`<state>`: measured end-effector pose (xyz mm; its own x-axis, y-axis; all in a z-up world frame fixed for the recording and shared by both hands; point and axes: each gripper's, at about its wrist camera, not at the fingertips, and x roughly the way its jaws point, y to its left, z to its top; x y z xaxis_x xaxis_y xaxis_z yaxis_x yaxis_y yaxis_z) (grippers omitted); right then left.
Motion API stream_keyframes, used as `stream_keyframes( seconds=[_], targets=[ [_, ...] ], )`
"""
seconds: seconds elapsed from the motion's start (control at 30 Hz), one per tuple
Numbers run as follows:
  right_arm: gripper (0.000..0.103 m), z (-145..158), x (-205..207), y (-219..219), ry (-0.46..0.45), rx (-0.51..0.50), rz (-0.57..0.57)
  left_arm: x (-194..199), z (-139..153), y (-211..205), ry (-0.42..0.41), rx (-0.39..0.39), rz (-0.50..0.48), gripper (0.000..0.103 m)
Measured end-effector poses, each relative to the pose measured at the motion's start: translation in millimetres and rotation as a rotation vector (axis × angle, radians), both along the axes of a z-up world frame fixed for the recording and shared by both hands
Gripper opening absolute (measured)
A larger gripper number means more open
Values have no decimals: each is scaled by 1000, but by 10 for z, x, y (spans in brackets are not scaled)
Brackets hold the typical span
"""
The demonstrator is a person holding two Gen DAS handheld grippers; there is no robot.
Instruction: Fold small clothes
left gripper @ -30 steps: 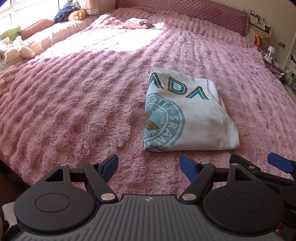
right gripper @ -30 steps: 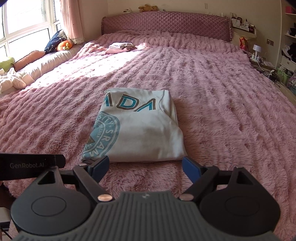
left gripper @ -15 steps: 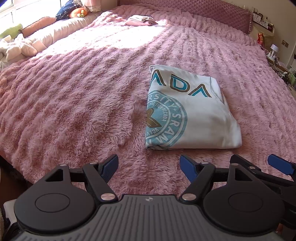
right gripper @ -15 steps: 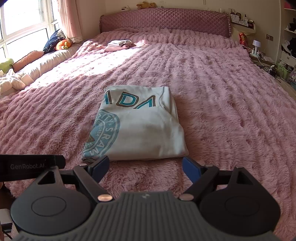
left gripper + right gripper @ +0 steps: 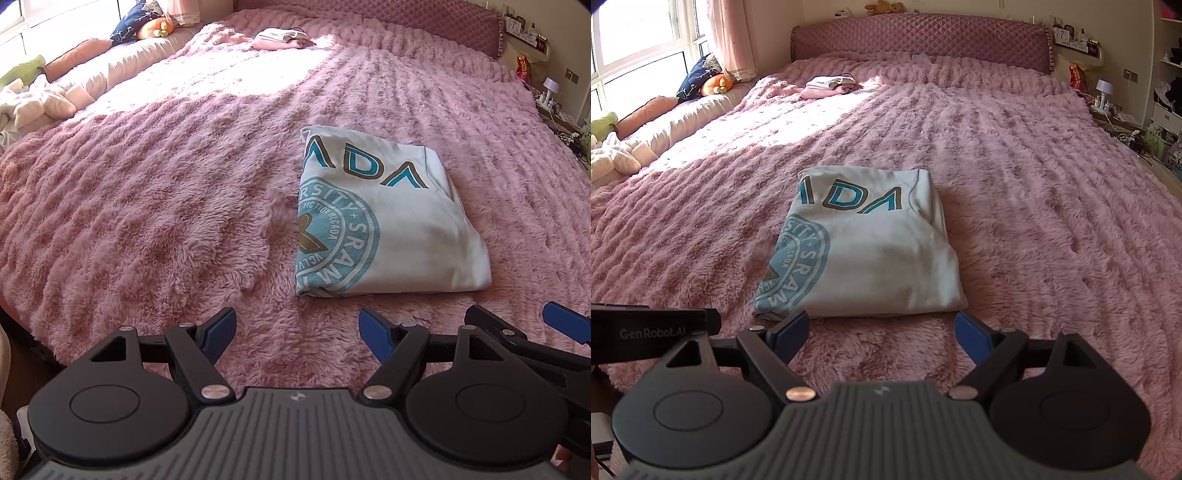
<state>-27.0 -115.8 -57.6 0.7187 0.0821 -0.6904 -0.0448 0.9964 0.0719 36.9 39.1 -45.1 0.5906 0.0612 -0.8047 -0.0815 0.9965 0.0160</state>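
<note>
A white T-shirt (image 5: 871, 243) with a teal round print lies folded into a compact rectangle on the pink fluffy blanket (image 5: 1015, 206) that covers the bed. The left hand-held gripper (image 5: 297, 328) hovers just short of the shirt's near edge, off its printed corner, with its blue-padded fingers spread wide and nothing between them. The right hand-held gripper (image 5: 881, 328) sits squarely before the same near edge, its jaws likewise spread apart and empty; one pad (image 5: 790, 325) overlaps the shirt's near printed corner in the right wrist view, though contact cannot be told. Far beyond the shirt, near the quilted headboard (image 5: 919, 42), a small stack of folded clothes (image 5: 829, 85) rests in sunlight.
</note>
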Motion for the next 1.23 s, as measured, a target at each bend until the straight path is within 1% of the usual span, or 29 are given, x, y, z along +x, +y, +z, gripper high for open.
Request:
stream_keyframes(
  seconds=[0.87, 1.1, 1.23],
  targets=[
    [82, -52, 44, 24, 24, -10, 2, 34, -57, -16, 11, 15, 2, 88],
    [82, -72, 65, 26, 28, -7, -1, 28, -60, -23, -14, 15, -5, 87],
    [82, -79, 73, 33, 28, -16, -1, 73, -75, -1, 7, 8, -3, 87]
  ],
)
